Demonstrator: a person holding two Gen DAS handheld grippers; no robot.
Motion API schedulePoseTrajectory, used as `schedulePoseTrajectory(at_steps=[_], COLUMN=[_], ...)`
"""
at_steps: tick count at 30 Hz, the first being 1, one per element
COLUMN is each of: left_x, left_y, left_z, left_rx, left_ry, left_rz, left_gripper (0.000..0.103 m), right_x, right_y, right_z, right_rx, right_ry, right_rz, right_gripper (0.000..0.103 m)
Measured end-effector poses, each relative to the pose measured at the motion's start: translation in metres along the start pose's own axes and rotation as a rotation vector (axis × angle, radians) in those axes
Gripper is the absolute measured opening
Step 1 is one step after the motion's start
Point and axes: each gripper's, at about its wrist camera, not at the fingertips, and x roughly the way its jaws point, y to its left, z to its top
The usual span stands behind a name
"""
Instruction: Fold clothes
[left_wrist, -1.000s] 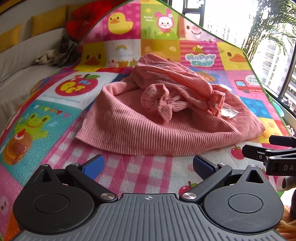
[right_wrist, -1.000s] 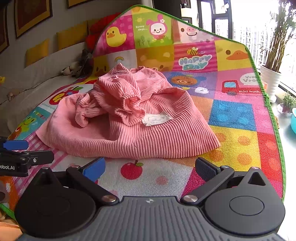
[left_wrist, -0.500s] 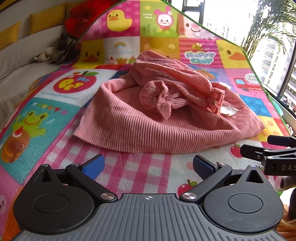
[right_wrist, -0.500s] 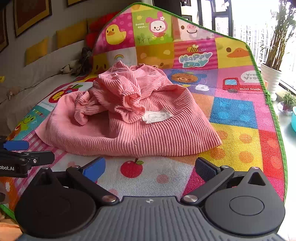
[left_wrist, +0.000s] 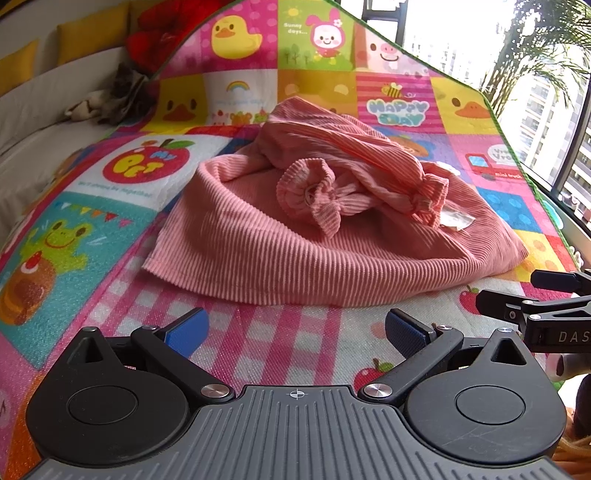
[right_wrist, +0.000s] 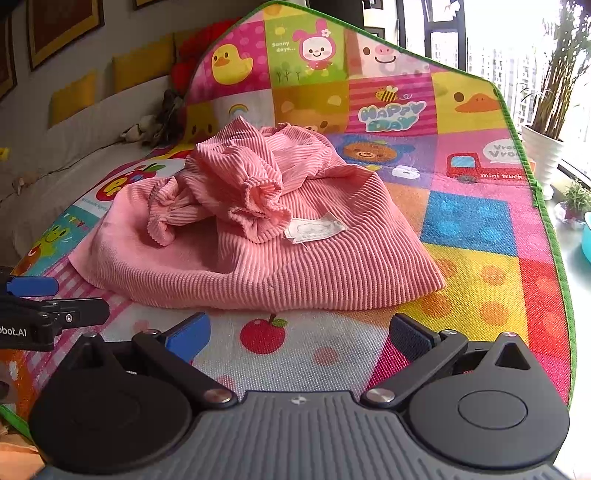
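Both wrist views sit slightly closer to the garment than a second ago; the cloth has not changed shape.

Pink ribbed garment (left_wrist: 295, 251) lies mid-mat, hem toward the near edge, both sleeves bunched on top with cuffs gathered, white label (right_wrist: 314, 229) showing. Not flat, not folded square.

Left gripper (left_wrist: 295, 328): jaws spread, holding nothing, over the pink check patch just short of the hem. Right gripper (right_wrist: 299, 334): jaws spread, holding nothing, over the apple print, also short of the hem.

Judgement: the heap fits either a spread-out or a mid-fold stage; can't tell which. Whichever grab comes, pinch one layer at a hem corner or cuff, not the whole bundle. Ribbed knit is stretchy, so lift both sides evenly and keep tension low or it skews.

Around, left to right: grey sofa seat (right_wrist: 55, 184) off the mat's left edge, small dark cloth pile (left_wrist: 110, 96) near the far-left corner, play mat (right_wrist: 480, 288) itself, potted plant (right_wrist: 543, 147) past the right edge. Nothing lies between grippers and hem. The grippers sit close together, so watch for a clash.
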Motion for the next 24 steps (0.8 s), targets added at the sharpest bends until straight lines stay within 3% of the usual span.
schedulePoseTrajectory(at_steps=[7,12,18,24], left_x=[0.006,0.016,0.03,0.076], left_y=[0.001,0.01,0.02,0.03], left_z=[0.001,0.03,0.063,0.088], left_rx=[-0.003,-0.009,-0.017,-0.044], left_ry=[0.021,0.004,-0.014,0.034], left_rz=[-0.012,-0.036,-0.064,-0.075], left_gripper=[0.103,0.103,0.103,0.103], right_x=[0.004,0.007,0.024,0.079], right_y=[0.002,0.001,-0.014,-0.037], right_z=[0.002,0.01,0.06,0.102], right_rx=[-0.016,-0.055,-0.075,0.084], right_ry=[0.019,0.025,-0.022,0.06], right_rz=[-0.003,-0.003,-0.013,0.045], right_gripper=[0.103,0.103,0.103,0.103])
